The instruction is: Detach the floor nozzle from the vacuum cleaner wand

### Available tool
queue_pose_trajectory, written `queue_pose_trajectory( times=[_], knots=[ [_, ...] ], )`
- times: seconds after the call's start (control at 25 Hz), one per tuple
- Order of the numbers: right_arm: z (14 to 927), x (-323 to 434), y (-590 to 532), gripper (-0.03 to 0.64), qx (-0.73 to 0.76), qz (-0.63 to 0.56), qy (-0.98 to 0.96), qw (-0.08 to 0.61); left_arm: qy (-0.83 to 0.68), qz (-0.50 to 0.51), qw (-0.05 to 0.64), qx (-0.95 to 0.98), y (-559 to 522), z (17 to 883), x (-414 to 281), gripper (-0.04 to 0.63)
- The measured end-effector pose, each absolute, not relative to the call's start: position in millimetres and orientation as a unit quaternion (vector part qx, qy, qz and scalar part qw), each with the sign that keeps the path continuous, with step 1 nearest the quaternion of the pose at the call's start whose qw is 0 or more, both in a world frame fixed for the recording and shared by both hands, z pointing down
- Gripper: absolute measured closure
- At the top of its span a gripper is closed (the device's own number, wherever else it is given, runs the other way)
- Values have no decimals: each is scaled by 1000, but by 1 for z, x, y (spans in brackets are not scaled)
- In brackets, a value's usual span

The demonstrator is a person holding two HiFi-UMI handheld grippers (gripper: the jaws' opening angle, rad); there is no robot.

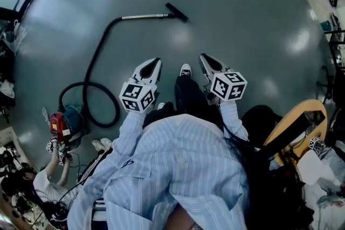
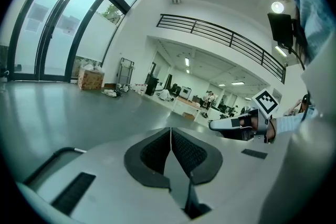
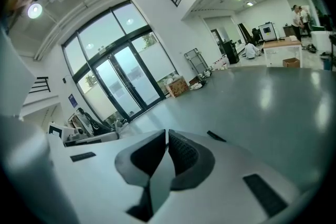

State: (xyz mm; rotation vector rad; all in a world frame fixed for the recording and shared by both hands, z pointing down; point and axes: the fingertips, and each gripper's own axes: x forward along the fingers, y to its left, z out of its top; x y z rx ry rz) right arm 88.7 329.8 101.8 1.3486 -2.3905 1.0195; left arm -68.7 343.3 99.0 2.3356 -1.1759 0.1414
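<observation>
Left tongs point(image 1: 155, 62), right tongs point(image 1: 204, 57): both closed, empty. We hold them forward side by side, tilted slightly down. Floor nozzle point(image 1: 177, 12): on the wand point(image 1: 144, 16), lying on the floor point(image 1: 248, 35) well ahead.

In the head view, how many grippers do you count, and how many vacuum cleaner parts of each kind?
grippers (left gripper, right gripper): 2
floor nozzle: 1
wand: 1
hose: 1
canister: 1
Total: 6
</observation>
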Motion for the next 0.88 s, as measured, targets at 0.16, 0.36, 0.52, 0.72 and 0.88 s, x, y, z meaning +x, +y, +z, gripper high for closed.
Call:
queue_pose_trajectory(
  times=[0.16,0.36,0.52,0.72,0.88],
  knots=[
    [106,125,254,597,438,348,-820,120,-456,58,272,846,280,98,-35,589],
    [120,132,192,597,416,343,-830,143,-481,74,285,826,240,107,-36,589],
    [131,128,155,597,404,347,-832,155,-496,87,293,812,211,115,-48,589],
    [155,127,115,597,415,366,-817,163,-495,96,315,804,162,136,-66,589],
    [177,120,80,595,429,379,-802,172,-453,116,309,828,106,154,-74,588]
  ],
)
